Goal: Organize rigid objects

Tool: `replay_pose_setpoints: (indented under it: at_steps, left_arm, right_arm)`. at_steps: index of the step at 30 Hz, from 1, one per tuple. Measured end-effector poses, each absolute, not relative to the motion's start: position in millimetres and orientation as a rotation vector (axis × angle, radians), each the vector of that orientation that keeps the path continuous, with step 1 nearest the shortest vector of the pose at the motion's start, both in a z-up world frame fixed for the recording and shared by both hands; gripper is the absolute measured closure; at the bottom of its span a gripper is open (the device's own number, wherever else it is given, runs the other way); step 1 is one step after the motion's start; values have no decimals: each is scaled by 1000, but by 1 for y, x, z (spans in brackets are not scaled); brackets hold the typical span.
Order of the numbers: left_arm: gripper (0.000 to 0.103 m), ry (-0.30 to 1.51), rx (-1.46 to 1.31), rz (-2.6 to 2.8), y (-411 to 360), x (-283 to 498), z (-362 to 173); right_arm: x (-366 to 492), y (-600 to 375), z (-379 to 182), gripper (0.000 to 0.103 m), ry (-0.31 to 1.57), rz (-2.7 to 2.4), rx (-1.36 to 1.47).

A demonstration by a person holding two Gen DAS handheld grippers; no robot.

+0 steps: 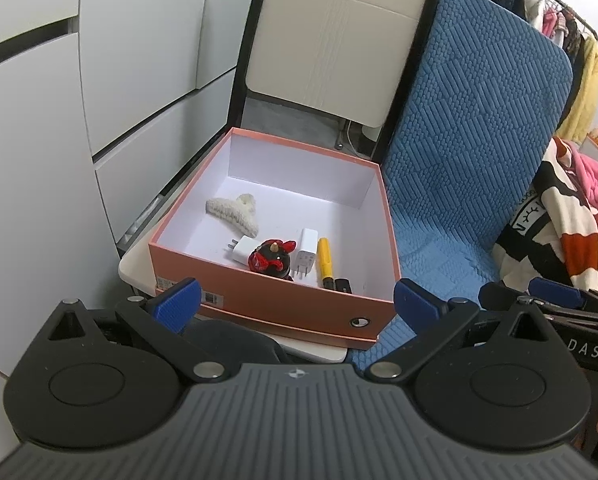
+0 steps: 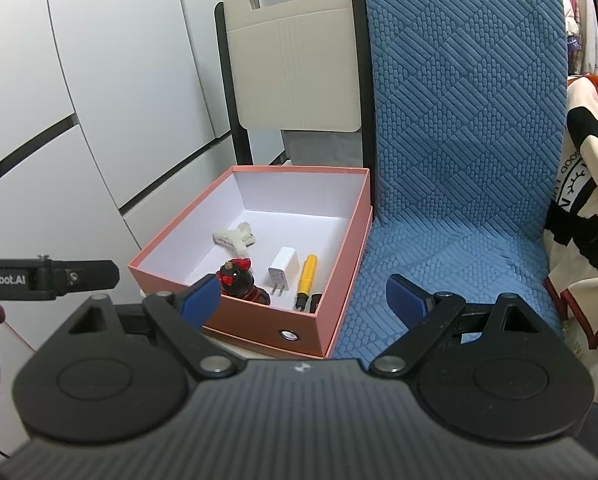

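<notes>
An open pink box [image 1: 259,300] [image 2: 327,320] sits on a white chair seat. Inside lie a cream hair claw [image 1: 235,212] [image 2: 235,236], two white chargers [image 1: 241,249] [image 1: 308,258] [image 2: 283,270], a red and black figurine [image 1: 269,260] [image 2: 239,280], a yellow pen-shaped tool [image 1: 325,262] [image 2: 307,280] and a small black item [image 1: 343,285]. My left gripper [image 1: 297,306] is open and empty, just in front of the box. My right gripper [image 2: 303,300] is open and empty, over the box's near right corner.
A blue quilted chair [image 1: 467,152] [image 2: 459,140] stands right of the box. A folding white chair back [image 1: 331,48] [image 2: 291,64] rises behind it. White cabinet doors [image 1: 59,120] are on the left. Clothes and a patterned blanket [image 1: 571,232] [image 2: 587,168] lie at the right.
</notes>
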State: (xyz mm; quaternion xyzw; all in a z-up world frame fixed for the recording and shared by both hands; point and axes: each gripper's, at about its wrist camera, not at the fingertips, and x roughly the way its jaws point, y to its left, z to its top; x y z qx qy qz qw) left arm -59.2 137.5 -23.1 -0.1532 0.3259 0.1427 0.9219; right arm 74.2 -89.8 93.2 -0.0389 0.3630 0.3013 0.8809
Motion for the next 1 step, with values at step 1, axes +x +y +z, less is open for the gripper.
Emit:
replay_pose_setpoints:
  at_steps: [1]
  left_arm:
    - [0, 671, -310, 291, 137, -59, -23]
  right_arm:
    - [74, -90, 93, 12, 757, 628, -80]
